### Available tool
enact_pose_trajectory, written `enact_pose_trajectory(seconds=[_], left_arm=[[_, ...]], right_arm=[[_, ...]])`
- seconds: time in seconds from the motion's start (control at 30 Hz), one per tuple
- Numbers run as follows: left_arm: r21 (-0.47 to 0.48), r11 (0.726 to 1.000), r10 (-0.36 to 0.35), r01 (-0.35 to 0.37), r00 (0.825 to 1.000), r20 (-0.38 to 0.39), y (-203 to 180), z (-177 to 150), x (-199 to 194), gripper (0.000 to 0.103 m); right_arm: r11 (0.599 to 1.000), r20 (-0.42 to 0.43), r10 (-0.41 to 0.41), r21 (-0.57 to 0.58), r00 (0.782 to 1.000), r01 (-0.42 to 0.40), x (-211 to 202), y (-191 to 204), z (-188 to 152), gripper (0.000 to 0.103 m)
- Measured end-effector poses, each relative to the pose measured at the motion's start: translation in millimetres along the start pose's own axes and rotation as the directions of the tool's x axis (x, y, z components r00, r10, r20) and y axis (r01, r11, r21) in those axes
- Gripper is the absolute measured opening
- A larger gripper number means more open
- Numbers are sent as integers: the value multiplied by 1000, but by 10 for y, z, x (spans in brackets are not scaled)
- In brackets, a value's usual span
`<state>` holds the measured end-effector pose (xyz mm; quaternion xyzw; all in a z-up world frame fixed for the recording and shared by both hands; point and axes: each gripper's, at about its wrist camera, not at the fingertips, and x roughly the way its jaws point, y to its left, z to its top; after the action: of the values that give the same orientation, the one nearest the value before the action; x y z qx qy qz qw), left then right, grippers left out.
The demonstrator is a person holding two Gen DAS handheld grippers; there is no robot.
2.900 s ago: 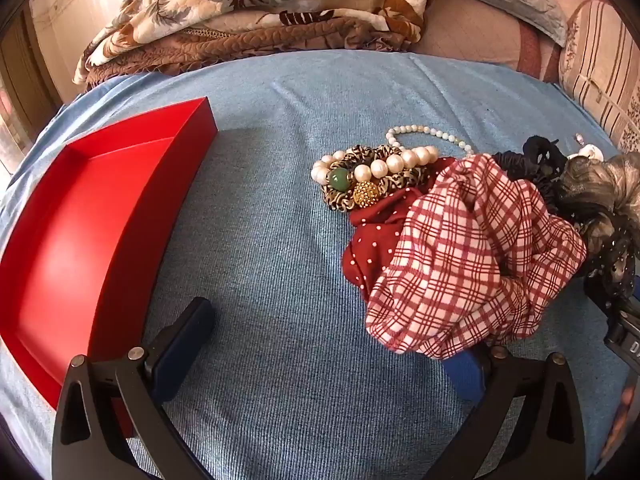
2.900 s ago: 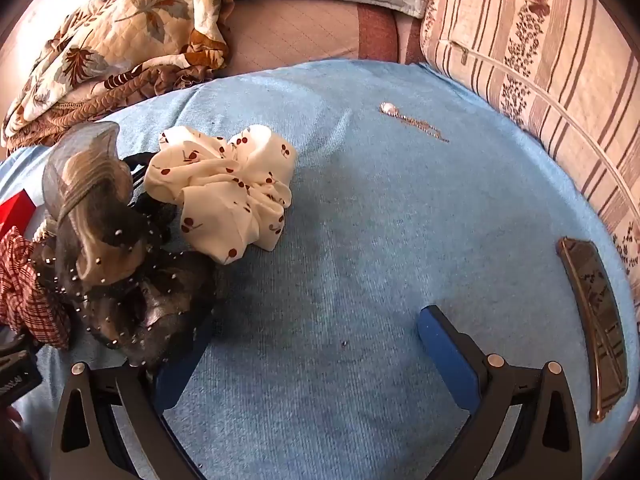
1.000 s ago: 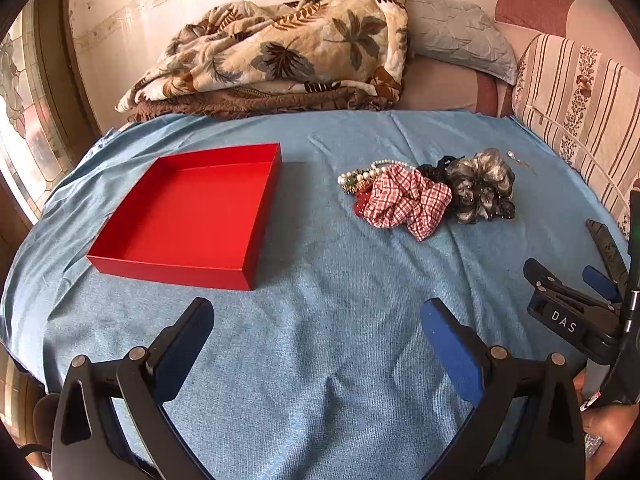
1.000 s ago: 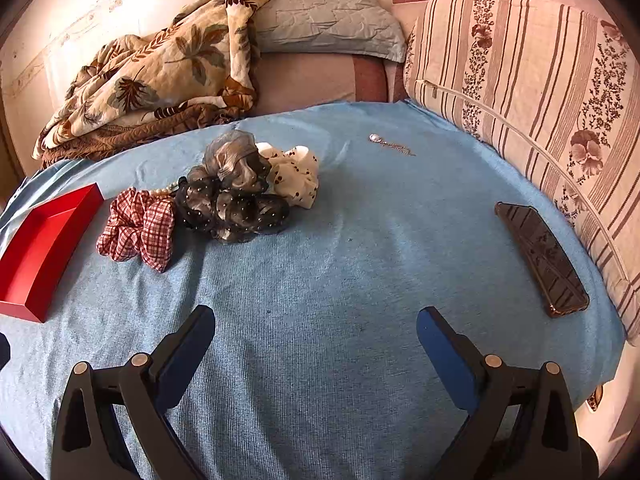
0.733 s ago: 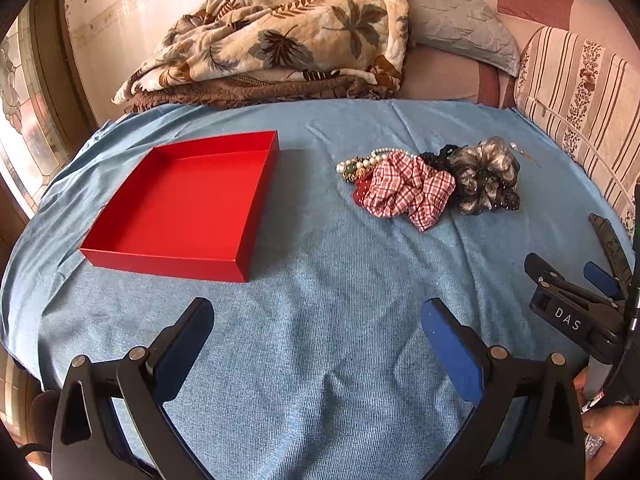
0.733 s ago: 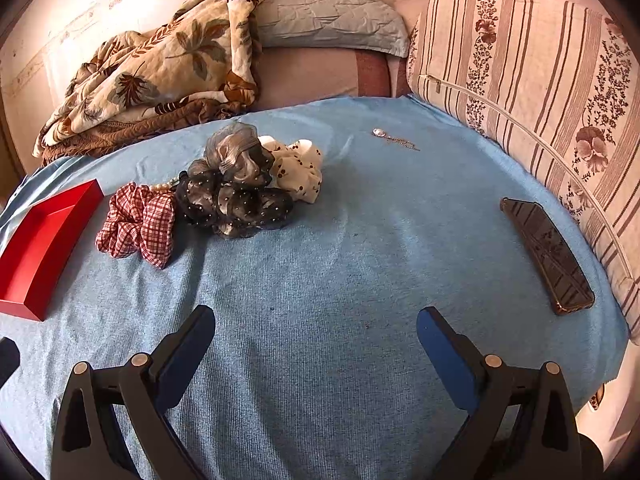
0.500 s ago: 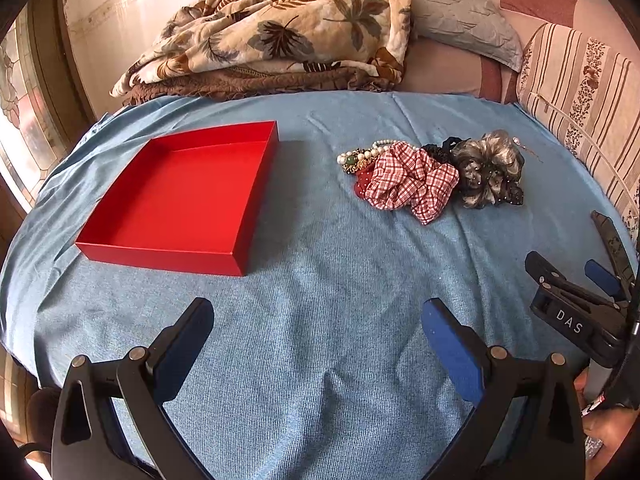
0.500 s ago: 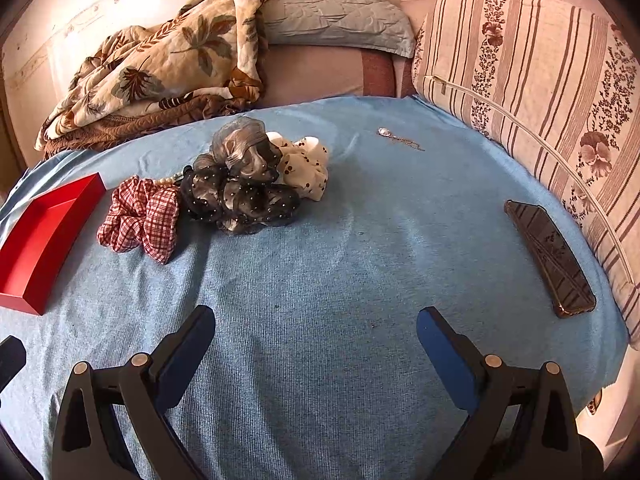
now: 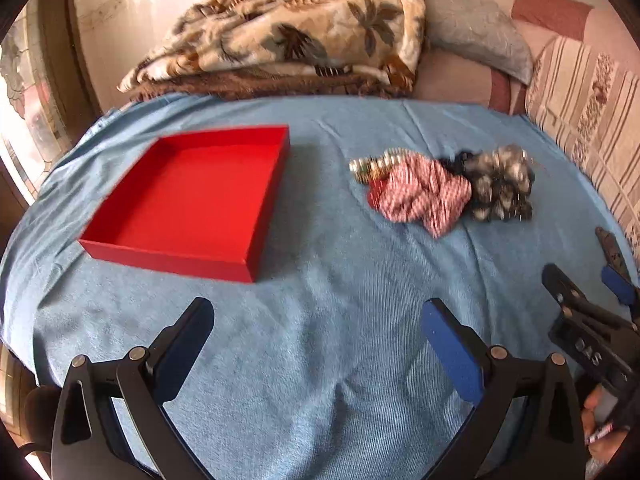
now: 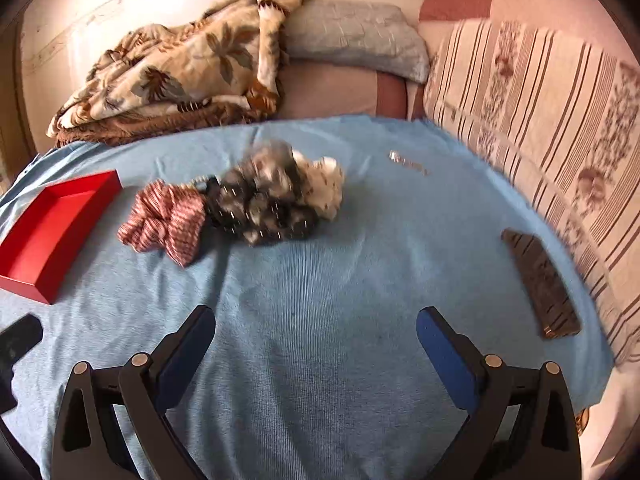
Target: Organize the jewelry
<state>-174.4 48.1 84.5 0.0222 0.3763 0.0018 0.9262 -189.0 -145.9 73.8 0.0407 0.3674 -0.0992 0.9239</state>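
Observation:
An empty red box (image 9: 192, 196) sits on the blue cloth at the left; its end shows in the right wrist view (image 10: 52, 224). To its right lies a pile: a pearl bracelet (image 9: 372, 164), a red plaid scrunchie (image 9: 420, 196) (image 10: 168, 216), a black and grey scrunchie (image 9: 500, 188) (image 10: 264, 200) and a white dotted scrunchie (image 10: 324, 184). A small chain piece (image 10: 408, 164) lies apart at the far right. My left gripper (image 9: 316, 344) is open and empty, well short of the pile. My right gripper (image 10: 316, 344) is open and empty too.
A dark hair clip (image 10: 540, 284) lies near the right edge of the cloth. A folded floral blanket (image 9: 288, 44) and a grey pillow (image 10: 352, 40) lie at the back. A striped cushion (image 10: 540, 120) runs along the right side.
Both grippers pulled back and up from the pile, so the whole cloth came into view. In the last half second both views shift slightly, with motion blur. Nothing on the cloth moved.

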Motion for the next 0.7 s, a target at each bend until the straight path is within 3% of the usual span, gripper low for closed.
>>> enact_pose_trajectory(seconds=[0.47,0.7], left_arm=[[16,1000,-17,14,981,196,37,66,-791,103],[-1,1000,-10,10,971,238,123,17,-1080,103]], right_arm=[[1000,146,-12,-23,989,16,-778,17,87,102],[1000,191,-21,-1,981,22,-1076,-45,85,102]])
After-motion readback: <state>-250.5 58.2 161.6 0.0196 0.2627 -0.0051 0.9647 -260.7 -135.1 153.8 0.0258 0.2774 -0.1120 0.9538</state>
